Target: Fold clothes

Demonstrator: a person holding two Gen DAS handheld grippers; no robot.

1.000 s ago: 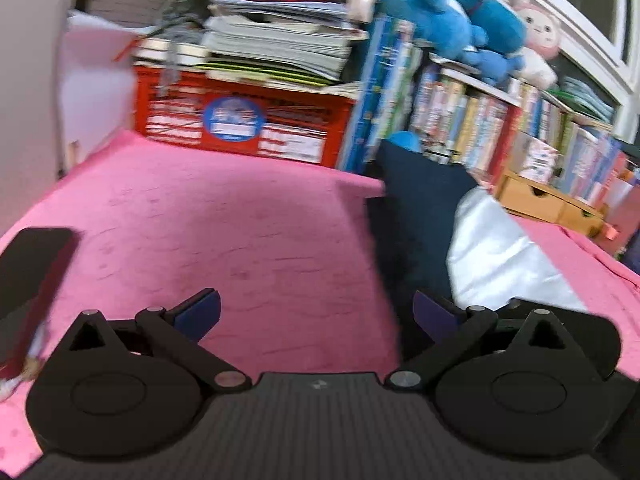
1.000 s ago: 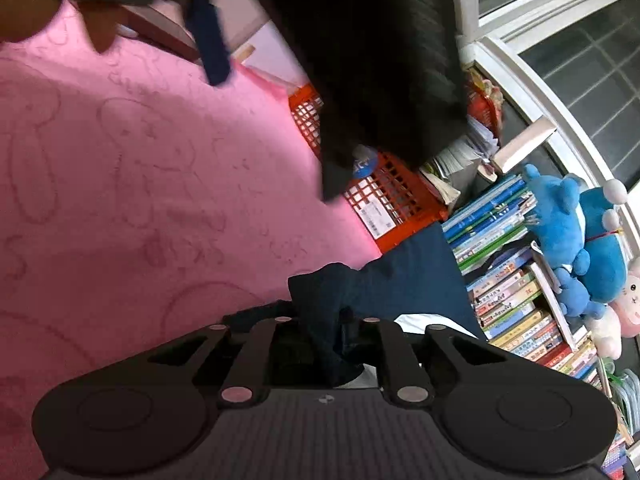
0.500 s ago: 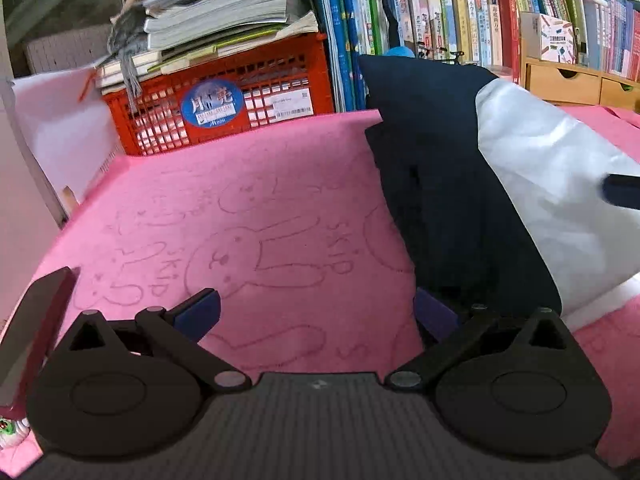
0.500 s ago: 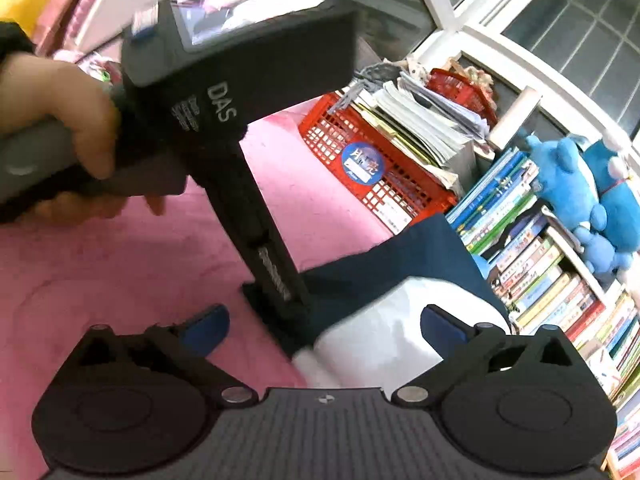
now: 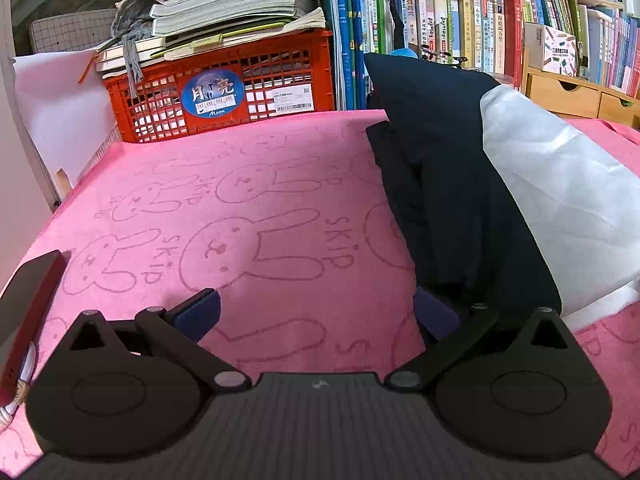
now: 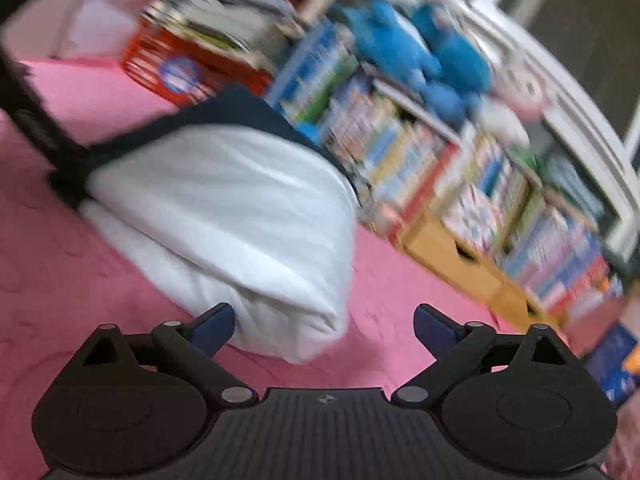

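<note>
A folded garment, navy (image 5: 452, 184) on one side and white (image 5: 560, 200) on the other, lies on the pink bunny-print towel (image 5: 248, 208) against the bookshelf. My left gripper (image 5: 316, 312) is open low over the towel, its right fingertip (image 5: 434, 314) at the garment's near navy edge, nothing between the pads. In the blurred right wrist view, my right gripper (image 6: 324, 328) has its jaws wide and closing. The near corner of the white fold (image 6: 240, 220) reaches between them, and the pads do not press on it. The left gripper's dark body (image 6: 36, 120) stands at that fold's far left.
A red crate (image 5: 224, 92) stacked with papers stands at the towel's far edge. Books (image 5: 460, 20), blue plush toys (image 6: 420, 56) and wooden drawers (image 5: 568, 92) fill the shelf behind. A dark red flat object (image 5: 28, 312) lies at the towel's left edge.
The right gripper has let go of the navy cloth, opened wide and swung right toward the white side. The left gripper dipped and rolled level early on, then stayed put.
</note>
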